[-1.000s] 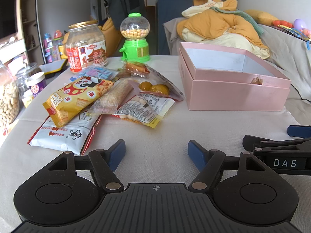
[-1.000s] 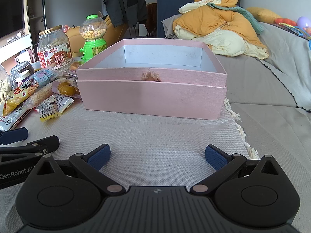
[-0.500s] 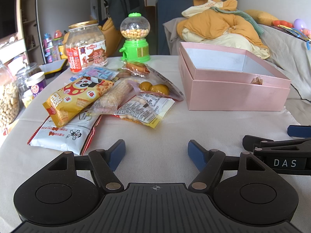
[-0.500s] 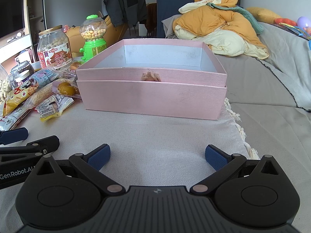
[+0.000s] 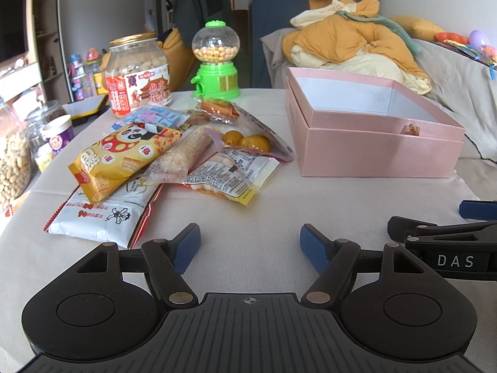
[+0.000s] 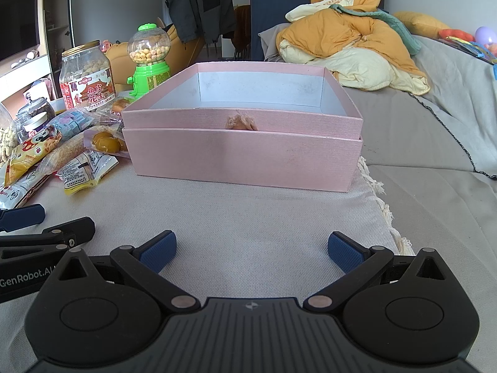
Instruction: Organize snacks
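The left gripper point(image 5: 250, 242) rests low over the cloth-covered surface point(image 5: 254, 211), jaws spread wide with nothing between them. The right gripper point(image 6: 251, 250) sits the same way beside it, jaws apart and empty. Only the left view shows the whole snack pile point(image 5: 174, 158) just ahead: panda packet, white packet, wrapped yellow sweets. The right view faces the pink box point(image 6: 245, 155), open, to the right of the pile, and cuts the snacks off at its left edge. A small brown bit on the box rim point(image 6: 240, 122) is hard to identify. Nothing has moved since the earlier frames.
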`<control>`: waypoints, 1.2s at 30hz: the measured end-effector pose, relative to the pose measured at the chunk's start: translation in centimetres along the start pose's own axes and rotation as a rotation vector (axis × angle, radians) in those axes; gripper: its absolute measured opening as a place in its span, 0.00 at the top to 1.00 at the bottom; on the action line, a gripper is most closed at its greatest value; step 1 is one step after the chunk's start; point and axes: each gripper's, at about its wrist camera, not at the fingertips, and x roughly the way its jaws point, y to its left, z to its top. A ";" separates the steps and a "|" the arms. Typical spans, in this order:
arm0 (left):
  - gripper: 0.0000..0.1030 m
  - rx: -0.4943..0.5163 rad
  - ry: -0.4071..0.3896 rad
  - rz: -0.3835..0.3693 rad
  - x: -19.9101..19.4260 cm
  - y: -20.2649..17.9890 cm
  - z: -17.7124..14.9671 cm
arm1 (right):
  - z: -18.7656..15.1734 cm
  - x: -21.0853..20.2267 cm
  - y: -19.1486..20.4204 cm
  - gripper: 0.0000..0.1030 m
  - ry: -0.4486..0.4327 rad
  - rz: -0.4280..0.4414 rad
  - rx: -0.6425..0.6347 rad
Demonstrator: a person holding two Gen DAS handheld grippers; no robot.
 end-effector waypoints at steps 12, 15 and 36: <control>0.25 0.001 0.000 0.001 0.0 0.0 0.0 | 0.0 0.1 0.0 0.00 0.000 0.000 0.000; 0.24 0.004 0.000 0.003 0.0 -0.2 0.0 | 0.0 0.1 0.0 0.00 0.000 0.000 0.001; 0.28 -0.040 -0.116 -0.155 -4.5 5.4 3.1 | 1.9 1.4 -0.8 0.00 0.162 0.110 -0.107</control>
